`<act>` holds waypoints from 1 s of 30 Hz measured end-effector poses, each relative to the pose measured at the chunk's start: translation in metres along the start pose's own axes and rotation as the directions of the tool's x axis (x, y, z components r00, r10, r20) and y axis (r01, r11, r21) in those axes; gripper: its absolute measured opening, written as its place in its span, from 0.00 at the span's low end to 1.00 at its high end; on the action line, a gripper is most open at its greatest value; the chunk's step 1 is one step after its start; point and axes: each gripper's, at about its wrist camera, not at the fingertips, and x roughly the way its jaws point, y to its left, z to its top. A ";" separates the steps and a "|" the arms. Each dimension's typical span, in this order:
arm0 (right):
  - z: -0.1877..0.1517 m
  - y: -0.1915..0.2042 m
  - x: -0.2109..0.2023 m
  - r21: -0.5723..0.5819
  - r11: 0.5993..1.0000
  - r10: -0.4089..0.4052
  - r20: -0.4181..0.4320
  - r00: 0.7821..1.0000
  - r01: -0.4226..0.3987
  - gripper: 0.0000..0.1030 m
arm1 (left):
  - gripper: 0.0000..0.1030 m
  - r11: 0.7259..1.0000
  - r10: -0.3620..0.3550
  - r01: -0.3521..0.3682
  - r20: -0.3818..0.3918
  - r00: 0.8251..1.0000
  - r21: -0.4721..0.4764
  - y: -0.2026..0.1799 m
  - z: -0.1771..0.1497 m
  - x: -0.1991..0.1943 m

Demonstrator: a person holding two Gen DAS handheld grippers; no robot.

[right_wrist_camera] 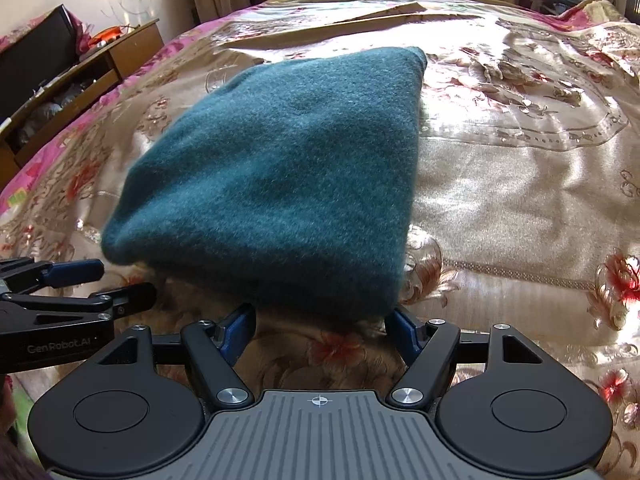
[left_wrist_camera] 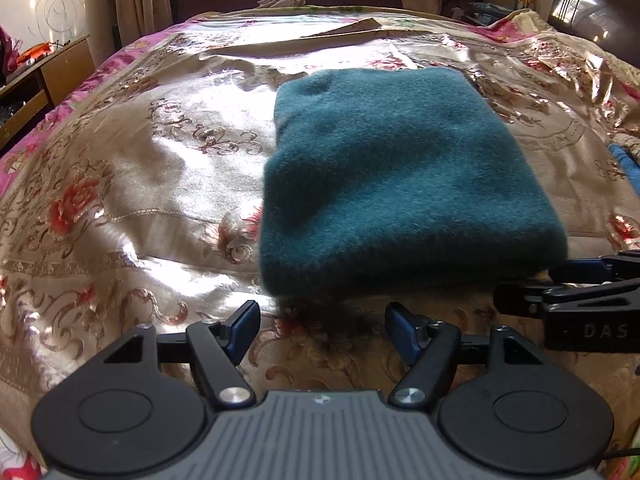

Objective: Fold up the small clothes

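Note:
A folded teal fleece garment (left_wrist_camera: 400,176) lies flat on the shiny floral bedspread (left_wrist_camera: 132,184). My left gripper (left_wrist_camera: 322,324) stands open just short of the garment's near left edge, with nothing between its blue pads. The right gripper (left_wrist_camera: 532,280) shows at the right of the left wrist view, by the garment's near right corner. In the right wrist view the same garment (right_wrist_camera: 280,176) fills the middle. My right gripper (right_wrist_camera: 322,322) is open, its fingertips straddling the near edge of the fold without pressing on it. The left gripper (right_wrist_camera: 120,276) reaches in from the left edge.
A wooden side table (left_wrist_camera: 44,76) with clutter stands left of the bed. A dark headboard or chair (left_wrist_camera: 592,8) sits at the far right. A pale cloth (left_wrist_camera: 280,0) lies at the bed's far end. A blue item (left_wrist_camera: 626,162) peeks in at the right edge.

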 end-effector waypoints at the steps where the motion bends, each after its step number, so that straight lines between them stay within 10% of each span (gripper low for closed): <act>1: -0.001 0.001 -0.001 -0.002 1.000 0.000 0.003 1.000 0.001 0.71 | 0.72 1.000 -0.007 0.007 -0.004 1.000 -0.008 0.000 -0.001 0.000; 30: -0.016 0.006 -0.020 0.014 1.000 0.009 0.032 0.999 -0.009 0.74 | 0.75 0.998 0.064 -0.063 -0.053 0.997 0.010 -0.009 -0.004 0.001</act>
